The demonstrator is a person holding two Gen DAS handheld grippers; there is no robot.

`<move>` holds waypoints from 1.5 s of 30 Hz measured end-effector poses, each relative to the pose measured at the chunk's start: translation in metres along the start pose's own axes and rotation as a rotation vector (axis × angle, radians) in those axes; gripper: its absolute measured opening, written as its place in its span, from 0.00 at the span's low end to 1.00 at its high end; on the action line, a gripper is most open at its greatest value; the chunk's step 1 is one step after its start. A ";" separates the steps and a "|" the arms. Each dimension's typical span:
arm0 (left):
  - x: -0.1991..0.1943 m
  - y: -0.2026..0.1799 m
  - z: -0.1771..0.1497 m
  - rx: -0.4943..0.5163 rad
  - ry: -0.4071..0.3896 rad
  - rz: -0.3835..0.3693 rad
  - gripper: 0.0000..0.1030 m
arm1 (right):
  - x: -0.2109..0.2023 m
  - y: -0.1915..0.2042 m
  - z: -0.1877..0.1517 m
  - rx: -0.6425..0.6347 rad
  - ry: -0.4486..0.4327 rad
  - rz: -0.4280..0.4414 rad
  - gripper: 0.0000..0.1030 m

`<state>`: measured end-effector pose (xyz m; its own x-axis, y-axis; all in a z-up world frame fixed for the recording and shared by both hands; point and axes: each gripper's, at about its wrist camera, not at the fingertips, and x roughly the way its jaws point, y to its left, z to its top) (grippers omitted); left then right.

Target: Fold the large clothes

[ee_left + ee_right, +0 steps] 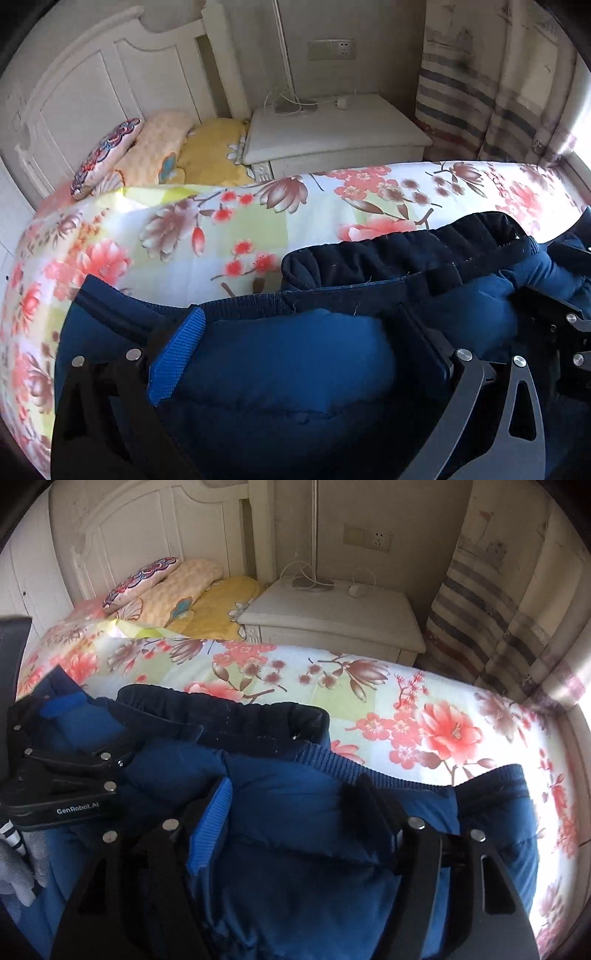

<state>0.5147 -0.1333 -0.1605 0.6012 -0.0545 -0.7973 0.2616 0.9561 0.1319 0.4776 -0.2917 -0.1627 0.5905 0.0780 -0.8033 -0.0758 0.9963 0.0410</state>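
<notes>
A padded dark blue jacket [295,369] with a ribbed hem and a near-black elastic band [406,254] lies bunched on the floral bed sheet [184,229]. My left gripper [295,332] has its jaws wide apart with a thick fold of the jacket between them. My right gripper [291,805] stands the same way on the jacket [295,867], jaws wide around a padded fold. The right gripper shows at the right edge of the left wrist view [554,325]. The left gripper shows at the left of the right wrist view [66,775].
Pillows [147,155] lie at the white headboard [74,92]. A white nightstand [332,616] with a lamp base and cables stands beside the bed. Striped curtains [498,609] hang at the right by a bright window. The floral sheet [406,701] stretches beyond the jacket.
</notes>
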 end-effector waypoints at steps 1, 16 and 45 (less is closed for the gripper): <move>0.001 0.000 0.000 -0.003 -0.002 -0.002 0.96 | 0.003 -0.001 -0.001 -0.006 -0.002 -0.010 0.70; -0.045 0.021 0.005 0.025 -0.101 0.035 0.96 | -0.030 -0.008 -0.003 -0.057 -0.016 -0.053 0.76; -0.018 0.111 -0.016 -0.174 0.014 0.122 0.95 | -0.038 -0.109 -0.040 0.318 -0.081 0.084 0.70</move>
<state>0.5210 -0.0220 -0.1412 0.6095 0.0678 -0.7899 0.0524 0.9907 0.1255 0.4314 -0.4047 -0.1609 0.6558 0.1500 -0.7399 0.1203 0.9468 0.2986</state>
